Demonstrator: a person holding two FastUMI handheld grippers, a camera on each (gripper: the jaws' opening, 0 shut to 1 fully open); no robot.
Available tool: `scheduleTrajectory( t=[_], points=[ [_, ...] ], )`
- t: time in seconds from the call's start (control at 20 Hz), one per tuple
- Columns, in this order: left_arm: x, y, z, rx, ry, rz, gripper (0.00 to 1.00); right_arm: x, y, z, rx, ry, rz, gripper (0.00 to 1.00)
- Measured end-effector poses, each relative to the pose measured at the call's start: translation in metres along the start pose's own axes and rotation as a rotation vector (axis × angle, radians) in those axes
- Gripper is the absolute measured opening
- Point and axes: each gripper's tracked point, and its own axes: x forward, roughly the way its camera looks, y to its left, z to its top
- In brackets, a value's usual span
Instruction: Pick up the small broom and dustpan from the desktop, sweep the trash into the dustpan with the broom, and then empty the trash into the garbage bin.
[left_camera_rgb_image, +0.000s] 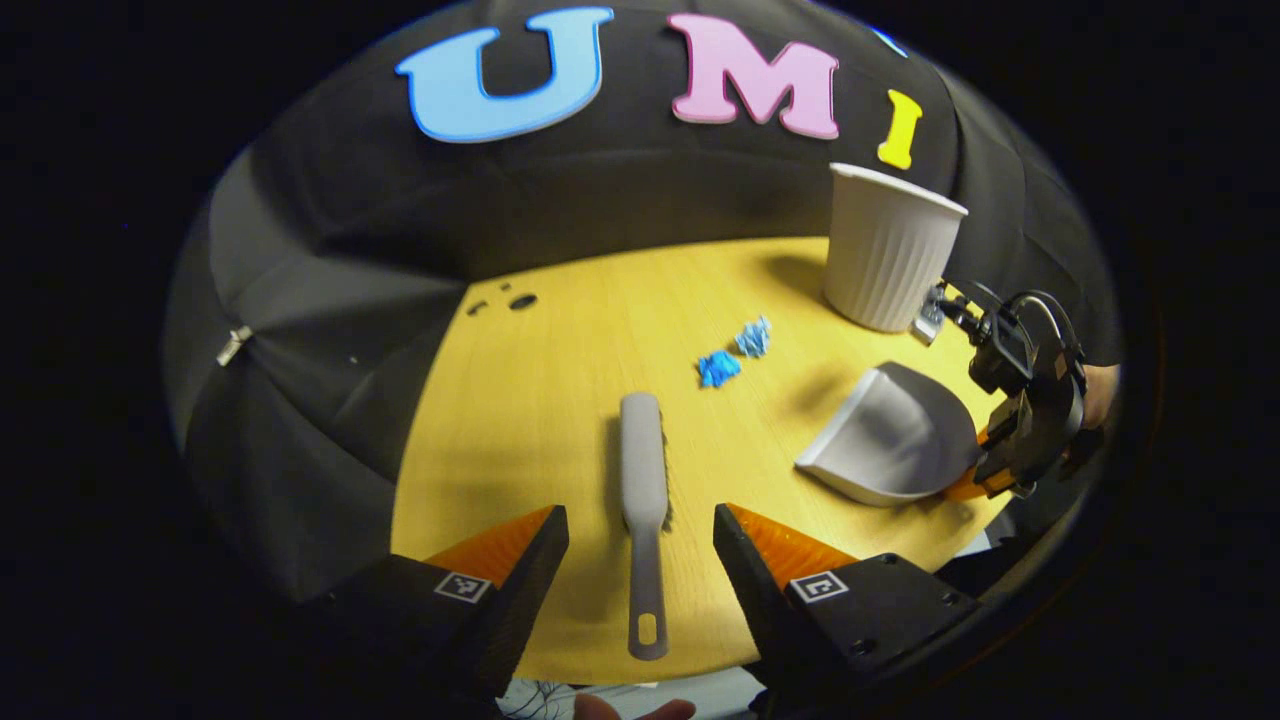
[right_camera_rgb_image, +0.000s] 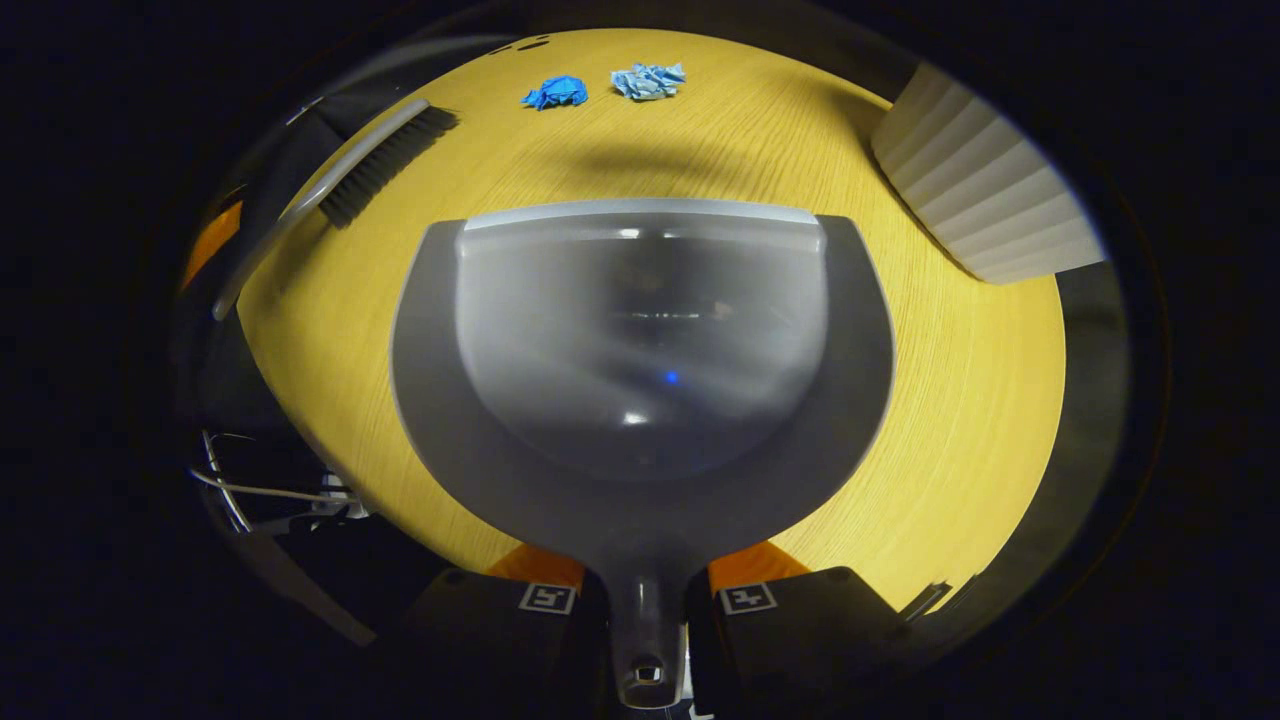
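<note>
Left gripper (left_camera_rgb_image: 640, 560) gaped wide, straddling broom (left_camera_rgb_image: 644, 500) handle at 6 o'clock; broom looked light, rigid; right gripper (right_camera_rgb_image: 646, 600) clamped dustpan (right_camera_rgb_image: 640, 370) handle.

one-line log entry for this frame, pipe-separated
left gripper: open, straddling broom handle | right gripper: shut on dustpan handle | trash: two blue paper wads unswept on desktop | bin: upright

The left gripper view looks from the near edge, fairly high, across the tabletop (left_camera_rgb_image: 560, 340) toward the far wall. The right gripper view sits low and close over the dustpan (right_camera_rgb_image: 640, 400), facing forward. Both share the broom (left_camera_rgb_image: 643, 470), two crumpled blue scraps (left_camera_rgb_image: 734, 352) and ribbed bin (left_camera_rgb_image: 888, 250).
</note>
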Motion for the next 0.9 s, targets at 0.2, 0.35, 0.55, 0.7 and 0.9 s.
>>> scheduleTrajectory(
  t=[0.2,0.35,0.55,0.7,0.9],
  points=[
    [0.032,0.003,-0.048,0.009,0.277,-0.033,0.93,-0.001,0.0,0.0,-0.005,0.006,0.005,0.32],
    [0.051,-0.005,-0.057,0.01,0.357,-0.058,0.92,0.0,0.001,0.0,-0.001,0.015,0.004,0.37],
    [0.074,-0.002,-0.062,0.009,0.431,-0.044,0.9,-0.001,0.001,0.0,-0.013,0.022,0.012,0.37],
    [0.079,-0.002,-0.065,0.007,0.47,-0.06,0.82,-0.002,0.002,0.001,-0.02,0.02,0.018,0.37],
    [0.077,-0.003,-0.065,0.078,0.511,-0.084,0.48,0.0,0.001,0.001,0.002,0.024,0.005,0.37]
  ],
)
